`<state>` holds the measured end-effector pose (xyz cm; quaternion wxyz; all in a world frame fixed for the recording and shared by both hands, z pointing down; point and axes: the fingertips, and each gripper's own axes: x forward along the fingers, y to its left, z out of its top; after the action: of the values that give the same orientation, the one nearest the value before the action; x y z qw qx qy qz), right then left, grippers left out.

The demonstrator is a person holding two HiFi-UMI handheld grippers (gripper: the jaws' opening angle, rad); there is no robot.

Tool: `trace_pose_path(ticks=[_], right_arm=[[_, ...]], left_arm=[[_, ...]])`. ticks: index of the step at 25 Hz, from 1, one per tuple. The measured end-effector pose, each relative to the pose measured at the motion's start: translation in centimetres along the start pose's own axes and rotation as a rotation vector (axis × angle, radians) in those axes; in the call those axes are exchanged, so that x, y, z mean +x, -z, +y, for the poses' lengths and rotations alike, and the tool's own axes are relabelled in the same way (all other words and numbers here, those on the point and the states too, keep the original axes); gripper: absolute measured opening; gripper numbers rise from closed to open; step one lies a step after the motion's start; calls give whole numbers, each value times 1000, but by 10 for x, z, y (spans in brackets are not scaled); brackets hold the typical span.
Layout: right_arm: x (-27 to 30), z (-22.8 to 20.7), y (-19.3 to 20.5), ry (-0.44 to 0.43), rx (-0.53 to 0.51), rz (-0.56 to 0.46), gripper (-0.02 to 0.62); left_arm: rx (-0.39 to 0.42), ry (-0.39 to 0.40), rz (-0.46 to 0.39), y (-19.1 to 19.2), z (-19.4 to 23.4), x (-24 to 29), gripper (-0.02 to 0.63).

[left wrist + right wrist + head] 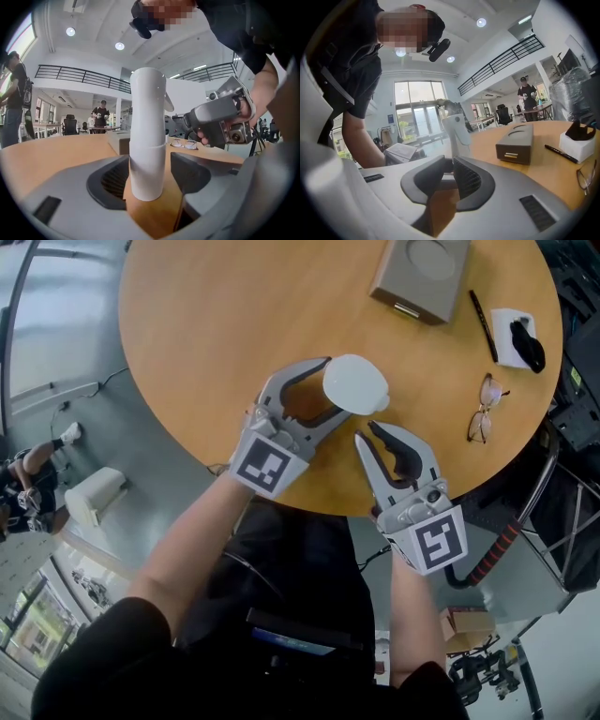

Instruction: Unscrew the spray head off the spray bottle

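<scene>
At the far left of the head view a person [28, 474] is on the grey floor with a pale boxy object [94, 495] near them, both well apart from the round wooden desk [216, 324].

My left gripper [330, 390] reaches in over the desk's near edge with its fingers [302, 371] spread wide, 1 on each side of the white spray bottle [354, 383]. The bottle stands upright on the desk near that edge, with its spray head [148, 93] on top. In the left gripper view I see a clear gap between the bottle and the finger on its right. The other finger sits close behind the bottle, and I cannot tell whether it touches. Nothing is clamped there.

Just right of the bottle, my right gripper [367, 432] points toward it. Its fingers are drawn close, with only a narrow slot between them and nothing in it. In its own view the bottle stands just past the fingertips.

Farther back on the desk a grey box [422, 277] lies well beyond the bottle. Right of it is a black pen [483, 324], then a white block [511, 338] with a black item on top near the right rim. A pair of glasses [483, 409] lies between my right gripper and that rim.
</scene>
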<state>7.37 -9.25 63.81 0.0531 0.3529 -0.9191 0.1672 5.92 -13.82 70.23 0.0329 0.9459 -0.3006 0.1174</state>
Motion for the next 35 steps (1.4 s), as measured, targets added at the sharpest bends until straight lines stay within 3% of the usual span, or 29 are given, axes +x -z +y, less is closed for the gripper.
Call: trace_pose_path(ticks=[14,24,29,35], right_arm=[[-4,1,11,30,13,-16,83],[-15,4,17,39,33,-29,84],[-25,15,-6,28,23,-56,84],[-38,45,-71,-15,-36,-90,94]], left_arm=[[-19,38,-62,-10,3,27,316],[35,96,-80,-19,-5,36,301],[54,90,-56,-36,-6,19,299],[22,77,-56,-92,-4,-13,299]])
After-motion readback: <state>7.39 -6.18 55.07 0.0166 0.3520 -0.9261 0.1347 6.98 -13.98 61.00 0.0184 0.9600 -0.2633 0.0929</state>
